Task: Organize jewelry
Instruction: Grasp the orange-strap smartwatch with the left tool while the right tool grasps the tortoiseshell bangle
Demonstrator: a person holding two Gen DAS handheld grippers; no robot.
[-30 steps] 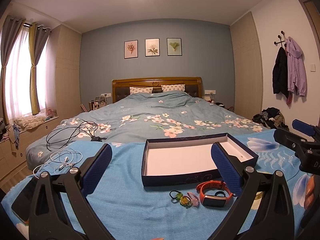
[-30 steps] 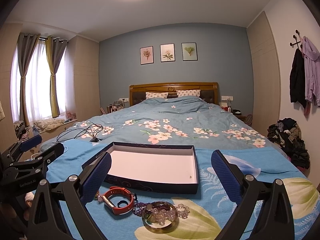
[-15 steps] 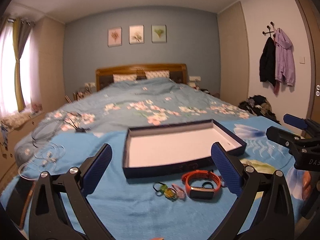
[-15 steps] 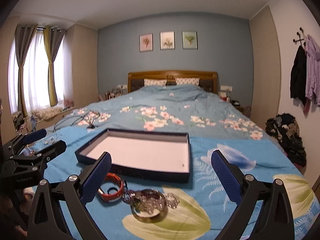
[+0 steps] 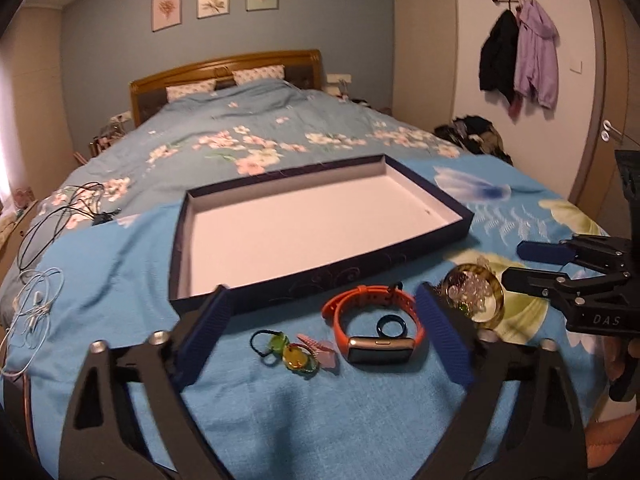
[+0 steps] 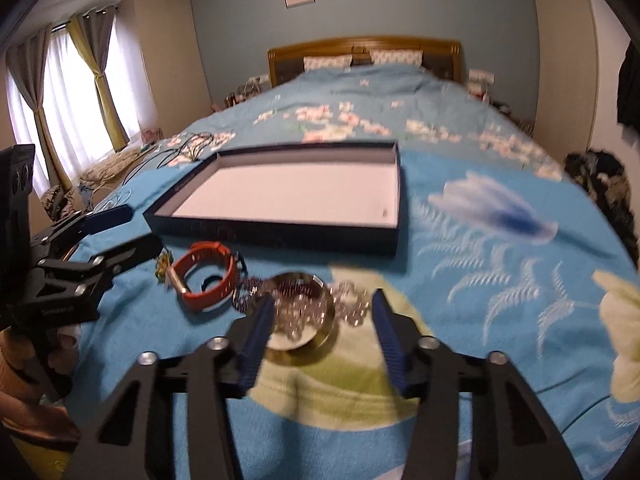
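Hovering over the bed (image 5: 120, 280) with left claw (image 5: 324, 336) spread, wristband (image 5: 374, 328) lying at one o'clock between its fingers, hair tie (image 5: 280, 346) at eleven. Hanging with right claw (image 6: 320, 334) spread around the bead dish (image 6: 298, 312) at twelve. Sitting beyond, at twelve: empty box (image 5: 304, 220).

Each hand-held gripper, left (image 5: 324, 332) and right (image 6: 320, 326), has 2 matte black arms with triangular cut-outs and silver screw heads, ending in ribbed dark blue pads (image 5: 444, 338), while white lettering marks the black body and bare skin shows on the hand (image 6: 24, 364).
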